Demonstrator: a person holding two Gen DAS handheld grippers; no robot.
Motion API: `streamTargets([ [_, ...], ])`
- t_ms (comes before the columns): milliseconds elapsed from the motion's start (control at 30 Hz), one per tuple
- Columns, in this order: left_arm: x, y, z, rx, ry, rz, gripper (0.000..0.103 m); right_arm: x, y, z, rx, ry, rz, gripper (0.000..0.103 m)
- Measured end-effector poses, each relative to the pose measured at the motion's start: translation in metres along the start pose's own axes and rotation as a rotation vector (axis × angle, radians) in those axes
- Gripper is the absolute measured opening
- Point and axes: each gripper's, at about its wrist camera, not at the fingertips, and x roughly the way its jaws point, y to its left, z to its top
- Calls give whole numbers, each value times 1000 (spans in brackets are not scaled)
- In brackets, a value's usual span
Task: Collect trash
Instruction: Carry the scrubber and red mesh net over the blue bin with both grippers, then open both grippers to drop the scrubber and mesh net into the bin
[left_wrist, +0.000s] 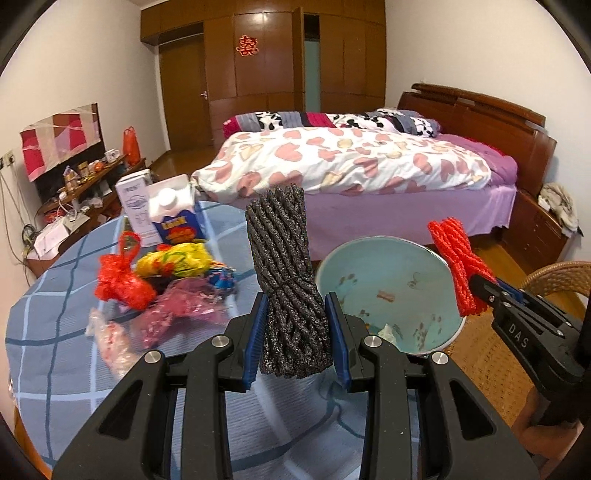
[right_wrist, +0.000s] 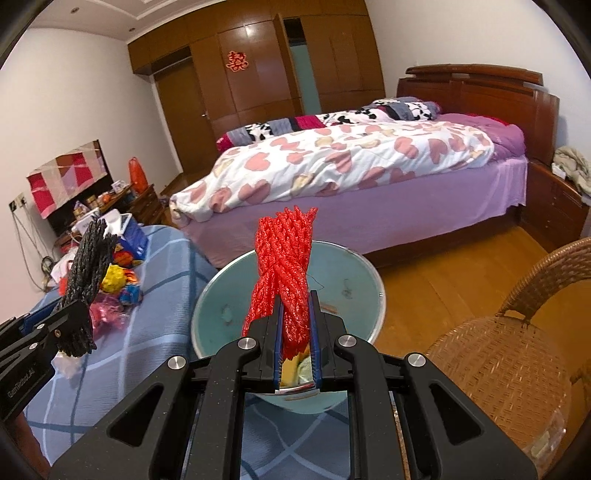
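Left wrist view: we see a dark grey, glittery foam net sleeve (left_wrist: 291, 280), bunched into a thick twisted bundle, standing upright between the blue pads of the left gripper (left_wrist: 295, 332), which clamp its lower half from both sides. Past the right finger sits one pale blue round trash bin (left_wrist: 436, 273), with a few scraps lying on its bottom. At the far right, the right gripper (left_wrist: 476, 295) pinches a single red foam net sleeve (left_wrist: 456, 262), twisted the same way, beside the bin's rim. In the right wrist view, that red sleeve (right_wrist: 286, 273) rises upright from tightly closed pads (right_wrist: 314, 325), directly over the bin's (right_wrist: 351, 280) opening, while the grey bundle (right_wrist: 83, 280) shows to the left in the other gripper (right_wrist: 70, 328). Left of the left fingers, more litter lies on the blue checked tablecloth (left_wrist: 48, 350): one knotted red plastic bag (left_wrist: 123, 282), one yellow wrapper (left_wrist: 177, 260), crumpled pink film (left_wrist: 177, 314). Beyond stand two cartons (left_wrist: 159, 206).
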Motion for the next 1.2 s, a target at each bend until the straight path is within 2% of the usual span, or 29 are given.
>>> streamTargets([
  [400,44,-40,6,48,61,-70,32,29,-23,-4,46,37,-75,13],
  [667,77,-59,5,69,132,-97,32,45,-31,-6,73,81,-56,13],
  [933,97,-72,5,82,172,-105,32,50,-39,-5,100,90,-59,13],
  [1000,101,-71,4,77,181,-100,39,51,-41,-5,106,94,-59,13],
  [1067,101,-67,4,74,174,-83,58,53,-42,-6,111,99,-55,13],
  [1200,99,-62,4,64,166,-67,67,57,-42,-4,116,103,-27,15],
])
